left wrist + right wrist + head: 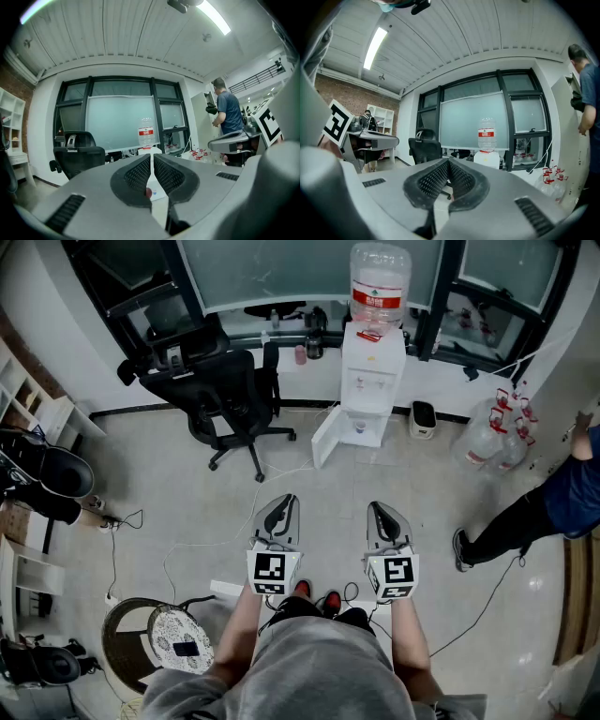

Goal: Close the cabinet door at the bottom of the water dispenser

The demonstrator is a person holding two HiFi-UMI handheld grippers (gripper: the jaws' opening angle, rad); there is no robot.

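A white water dispenser (373, 381) with a big bottle (380, 282) on top stands against the far window wall. Its bottom cabinet door (328, 435) hangs open, swung out to the left. My left gripper (277, 517) and right gripper (386, 519) are side by side, well short of the dispenser, both pointing toward it. In the left gripper view the jaws (152, 155) are shut and empty, with the bottle (146, 135) beyond them. The right gripper (449, 161) is shut on nothing, and the dispenser (486, 159) stands ahead to its right.
A black office chair (230, 395) stands left of the dispenser. A small bin (424, 418) and several empty water bottles (492, 437) sit to its right. A person (548, 507) stands at the right edge. Cables cross the floor and a round stool (155, 638) is near left.
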